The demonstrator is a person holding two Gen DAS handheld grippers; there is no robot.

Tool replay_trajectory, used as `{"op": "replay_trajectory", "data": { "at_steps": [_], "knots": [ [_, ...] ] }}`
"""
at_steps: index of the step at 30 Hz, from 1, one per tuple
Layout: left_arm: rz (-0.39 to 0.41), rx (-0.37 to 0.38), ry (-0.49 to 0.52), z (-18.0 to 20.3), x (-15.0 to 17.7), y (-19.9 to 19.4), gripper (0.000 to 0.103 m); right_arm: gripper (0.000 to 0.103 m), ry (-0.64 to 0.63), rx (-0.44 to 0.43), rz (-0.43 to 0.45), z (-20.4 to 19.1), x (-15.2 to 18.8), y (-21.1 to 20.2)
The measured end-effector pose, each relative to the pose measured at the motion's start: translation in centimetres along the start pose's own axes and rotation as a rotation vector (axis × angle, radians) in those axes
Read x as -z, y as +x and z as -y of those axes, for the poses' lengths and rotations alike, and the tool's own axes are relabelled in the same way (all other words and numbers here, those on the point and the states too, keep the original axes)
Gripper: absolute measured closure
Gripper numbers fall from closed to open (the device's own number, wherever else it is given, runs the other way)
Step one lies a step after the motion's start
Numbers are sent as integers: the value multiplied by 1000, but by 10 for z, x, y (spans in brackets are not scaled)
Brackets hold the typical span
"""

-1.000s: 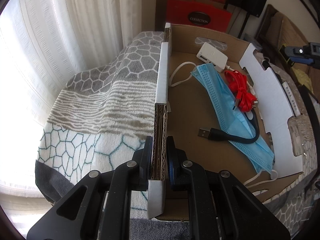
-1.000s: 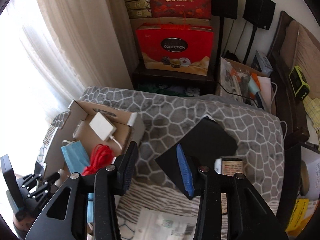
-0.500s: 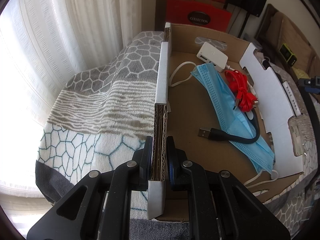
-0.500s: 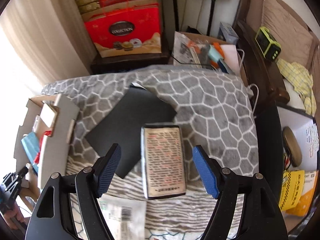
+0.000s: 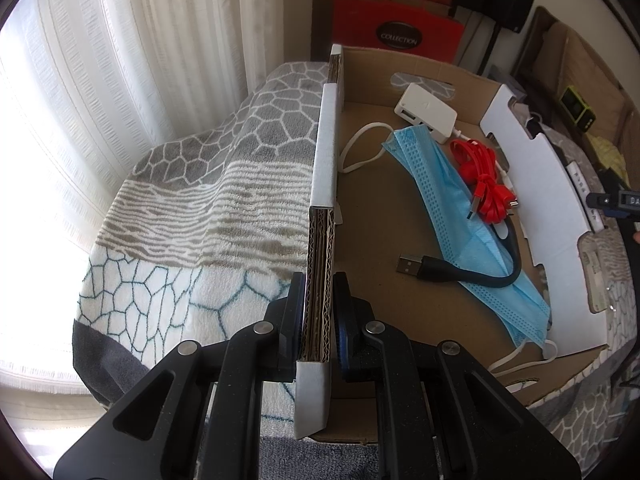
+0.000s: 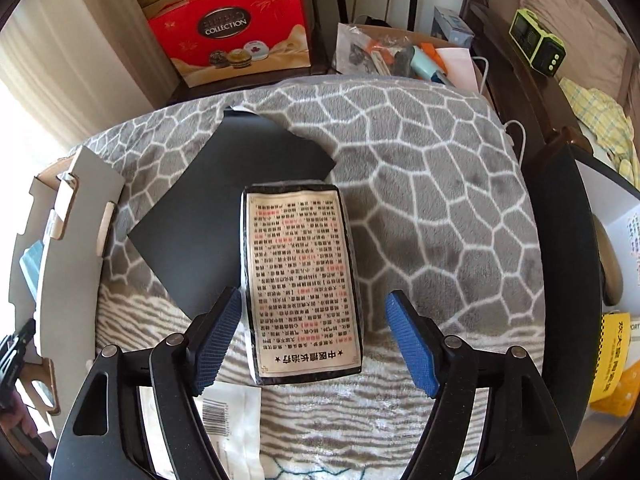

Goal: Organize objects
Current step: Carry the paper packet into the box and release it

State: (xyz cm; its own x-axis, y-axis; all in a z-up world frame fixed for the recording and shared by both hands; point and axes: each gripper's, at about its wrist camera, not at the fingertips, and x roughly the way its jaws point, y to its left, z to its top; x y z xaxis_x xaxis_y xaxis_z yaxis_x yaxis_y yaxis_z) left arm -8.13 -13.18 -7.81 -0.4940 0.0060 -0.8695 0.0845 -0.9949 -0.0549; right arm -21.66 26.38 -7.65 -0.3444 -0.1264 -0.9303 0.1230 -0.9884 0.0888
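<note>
My left gripper (image 5: 318,300) is shut on the near side wall of an open cardboard box (image 5: 324,168). Inside the box lie a blue face mask (image 5: 448,200), a red cable (image 5: 480,172), a white adapter (image 5: 426,112) and a black USB lamp (image 5: 460,276). In the right wrist view the box (image 6: 68,240) stands at the left edge. My right gripper (image 6: 314,304) points down over a flat packet with a printed label (image 6: 304,280). The jaws straddle the packet's near half and are closing. The blue pads (image 6: 412,344) stand apart from its sides.
The packet rests partly on a black sheet (image 6: 232,184) on a grey honeycomb blanket (image 6: 420,160). A white bag with a barcode (image 6: 224,420) lies under the left finger. A red gift box (image 6: 236,28) and a cluttered carton (image 6: 400,52) stand behind; a dark table edge (image 6: 560,240) is at right.
The right gripper swung away from the box, came down over the packet and spread its jaws around it. The left gripper kept its hold on the box wall without moving.
</note>
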Motion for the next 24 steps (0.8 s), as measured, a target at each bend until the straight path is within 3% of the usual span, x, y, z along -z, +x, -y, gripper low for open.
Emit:
{"op": "replay_trajectory", "data": {
  "at_steps": [2,5,13,18,24],
  "knots": [
    [0,-1,0,-1,0,1,91,52,-7,-10,-5,-1,1,2],
    [0,-1,0,-1,0,1,91,58,-7,0,8,-2,2,-2],
    [0,0,1,-2,0,1,91,59,-39,-75,96,-26,-1,-42],
    [0,0,1,-2,0,1,91,59,-123,-185,141,-71,3,-74],
    [-1,1,-1,-3,0,1,91,59,-271,-289,134,-140,18,-91]
  ]
}}
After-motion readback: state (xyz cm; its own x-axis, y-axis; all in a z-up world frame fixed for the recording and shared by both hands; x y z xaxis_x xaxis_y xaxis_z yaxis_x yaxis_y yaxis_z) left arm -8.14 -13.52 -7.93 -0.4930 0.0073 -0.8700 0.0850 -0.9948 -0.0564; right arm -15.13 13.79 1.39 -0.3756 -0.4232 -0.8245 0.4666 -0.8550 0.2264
